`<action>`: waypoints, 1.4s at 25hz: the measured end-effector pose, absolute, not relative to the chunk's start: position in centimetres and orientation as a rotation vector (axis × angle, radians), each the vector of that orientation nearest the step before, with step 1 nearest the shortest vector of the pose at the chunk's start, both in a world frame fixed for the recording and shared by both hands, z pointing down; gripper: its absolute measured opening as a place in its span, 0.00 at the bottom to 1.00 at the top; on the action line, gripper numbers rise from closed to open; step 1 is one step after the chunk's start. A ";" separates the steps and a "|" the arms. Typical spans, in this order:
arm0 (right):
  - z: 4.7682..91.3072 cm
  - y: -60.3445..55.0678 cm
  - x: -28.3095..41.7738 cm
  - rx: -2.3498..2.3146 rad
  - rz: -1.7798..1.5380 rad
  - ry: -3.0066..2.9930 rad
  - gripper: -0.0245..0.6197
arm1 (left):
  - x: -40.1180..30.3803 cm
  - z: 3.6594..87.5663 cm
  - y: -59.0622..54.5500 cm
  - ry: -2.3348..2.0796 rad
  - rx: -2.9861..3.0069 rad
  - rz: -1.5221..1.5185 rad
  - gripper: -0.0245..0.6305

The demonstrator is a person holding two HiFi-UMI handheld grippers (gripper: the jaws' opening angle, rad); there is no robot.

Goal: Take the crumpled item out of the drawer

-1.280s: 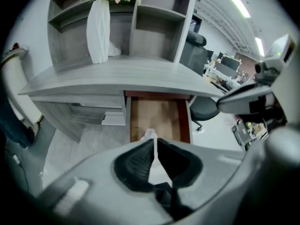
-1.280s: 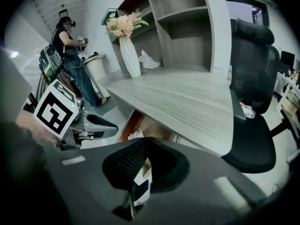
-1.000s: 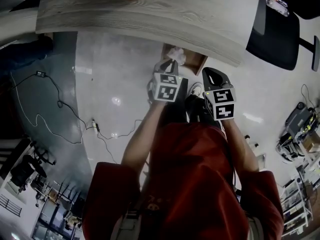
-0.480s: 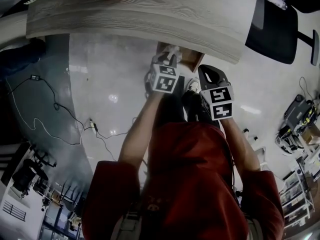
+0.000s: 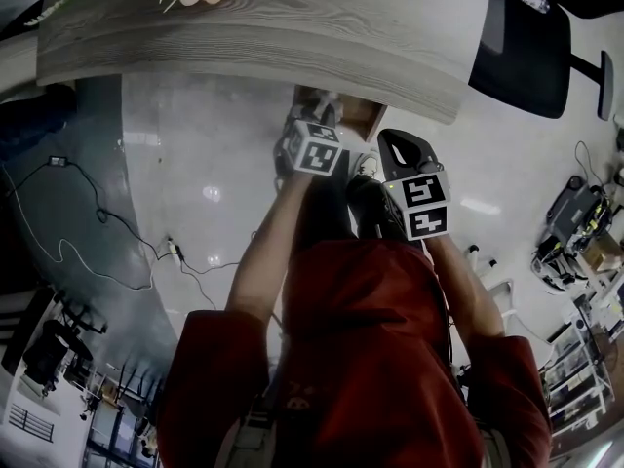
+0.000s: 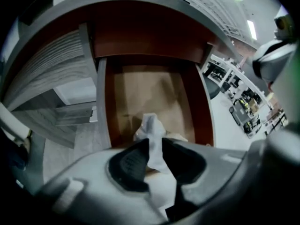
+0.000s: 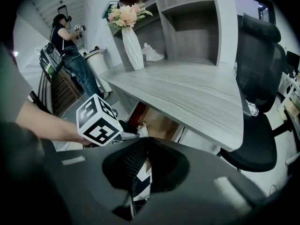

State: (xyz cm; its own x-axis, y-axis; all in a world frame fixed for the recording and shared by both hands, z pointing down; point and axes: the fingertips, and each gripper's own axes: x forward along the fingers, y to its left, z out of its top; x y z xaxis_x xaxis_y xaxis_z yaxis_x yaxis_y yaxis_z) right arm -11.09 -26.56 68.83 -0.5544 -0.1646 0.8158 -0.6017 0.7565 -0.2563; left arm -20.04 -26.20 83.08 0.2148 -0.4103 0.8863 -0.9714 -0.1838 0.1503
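From above, the open drawer (image 5: 353, 115) is mostly tucked under the edge of the grey wooden desk (image 5: 292, 27). The left gripper's marker cube (image 5: 314, 147) covers its front, so the paper can hardly be picked out from there. Looking along the left gripper (image 6: 155, 146), its jaws are pinched tight on the crumpled white paper (image 6: 150, 127). The top of the wad sticks up past the jaw tips, while its lower part disappears between the dark pads. The paper sits at the drawer's front edge, over the bare brown bottom. I cannot tell whether it hangs clear of the drawer or touches it, and the back of the drawer fades into shadow under the desk. The right gripper (image 7: 142, 146) hangs beside the left one, short of the drawer, with its jaws pressed together and nothing caught between them. A vase of flowers (image 7: 132, 46) stands on the desk, and an office chair (image 7: 258, 78) is cut off at the right edge.
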 end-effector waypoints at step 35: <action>66.0 -25.3 -8.0 0.630 0.654 -2.161 0.04 | -18.5 76.8 -23.1 -1.390 1.669 0.935 0.06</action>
State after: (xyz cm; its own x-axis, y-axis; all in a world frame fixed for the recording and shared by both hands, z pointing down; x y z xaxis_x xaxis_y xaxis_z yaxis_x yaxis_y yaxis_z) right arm -7.97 -25.33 66.05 -0.5757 -0.2209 0.7873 -0.6206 0.7449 -0.2448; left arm -18.52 -23.13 76.81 0.1404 -0.4335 0.8901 -0.9879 -0.1208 0.0969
